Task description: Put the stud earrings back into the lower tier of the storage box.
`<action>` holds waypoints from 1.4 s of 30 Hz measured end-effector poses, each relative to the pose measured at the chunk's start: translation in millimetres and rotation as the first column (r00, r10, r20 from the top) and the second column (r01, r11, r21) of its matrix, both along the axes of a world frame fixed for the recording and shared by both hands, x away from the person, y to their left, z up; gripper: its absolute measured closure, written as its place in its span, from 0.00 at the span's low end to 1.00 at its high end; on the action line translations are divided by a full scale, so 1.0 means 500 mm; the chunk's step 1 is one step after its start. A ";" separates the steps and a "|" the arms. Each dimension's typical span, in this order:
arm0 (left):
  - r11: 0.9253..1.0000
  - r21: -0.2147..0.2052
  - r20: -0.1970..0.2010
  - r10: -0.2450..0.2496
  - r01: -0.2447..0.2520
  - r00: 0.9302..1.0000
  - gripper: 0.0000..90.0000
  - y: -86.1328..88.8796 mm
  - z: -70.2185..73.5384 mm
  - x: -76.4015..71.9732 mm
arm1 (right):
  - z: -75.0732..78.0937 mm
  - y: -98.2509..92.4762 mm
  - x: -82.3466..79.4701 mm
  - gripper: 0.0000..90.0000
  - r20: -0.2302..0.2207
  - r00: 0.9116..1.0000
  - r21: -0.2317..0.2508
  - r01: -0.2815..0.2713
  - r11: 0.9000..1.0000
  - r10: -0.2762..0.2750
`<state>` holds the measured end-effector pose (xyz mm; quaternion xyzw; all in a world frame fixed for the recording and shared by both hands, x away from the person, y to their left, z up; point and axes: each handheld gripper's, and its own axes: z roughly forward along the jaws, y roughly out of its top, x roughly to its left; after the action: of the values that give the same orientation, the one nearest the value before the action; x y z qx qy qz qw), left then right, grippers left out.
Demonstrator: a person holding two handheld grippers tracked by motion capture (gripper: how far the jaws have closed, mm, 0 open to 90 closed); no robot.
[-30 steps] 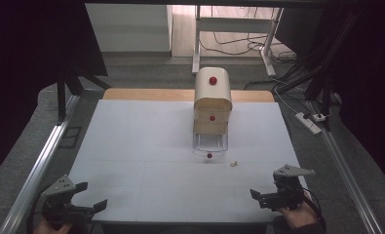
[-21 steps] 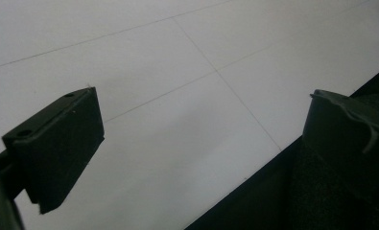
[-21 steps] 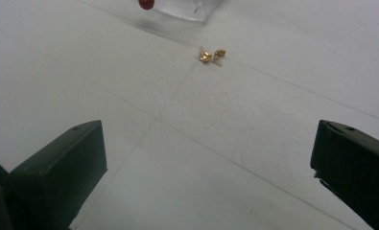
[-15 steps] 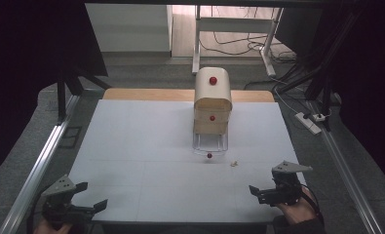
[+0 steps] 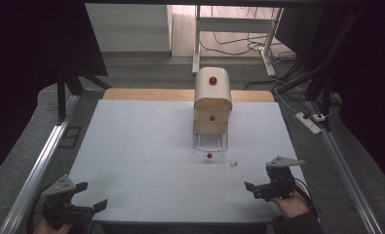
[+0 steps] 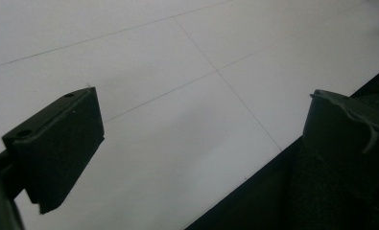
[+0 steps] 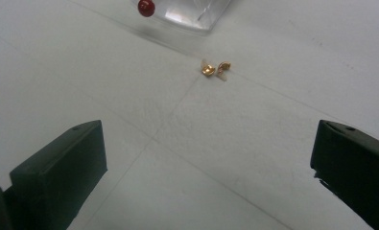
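Observation:
A small wooden cabinet (image 5: 212, 95) with red knobs stands at the table's far middle. Its clear bottom drawer (image 5: 209, 143) is pulled out, and the drawer's red knob (image 5: 209, 156) faces me. A tiny gold piece (image 5: 234, 164) lies on the white table just right of the drawer. My right gripper (image 5: 259, 178) hovers open near the front right edge, a short way from that piece. In the right gripper view the gold piece (image 7: 216, 68) lies ahead of the open jaws (image 7: 208, 158), below the drawer (image 7: 193, 11) and knob (image 7: 146, 6). My left gripper (image 5: 91, 195) is open at the front left corner, holding nothing.
In the left gripper view the open gripper (image 6: 201, 139) hangs over the white table top (image 6: 168, 72), with the table's front edge running under its right jaw. Metal rails (image 5: 39, 165) flank the table. A power strip (image 5: 308, 122) lies on the floor at right.
My right gripper has crept forward and a little left toward the gold piece. The left gripper has stayed put.

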<state>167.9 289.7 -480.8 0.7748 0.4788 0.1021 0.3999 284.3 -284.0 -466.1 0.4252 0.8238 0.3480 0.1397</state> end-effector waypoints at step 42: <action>1.000 0.005 -0.001 -0.003 0.003 1.000 0.01 -0.001 0.000 0.001 | -0.045 0.037 0.127 0.00 -0.053 0.997 -0.113 0.047 0.992 -0.053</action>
<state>168.2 289.2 -480.8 0.7766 0.4776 0.1025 0.3979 348.1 -265.3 -488.5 0.4468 0.8346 0.2857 0.1489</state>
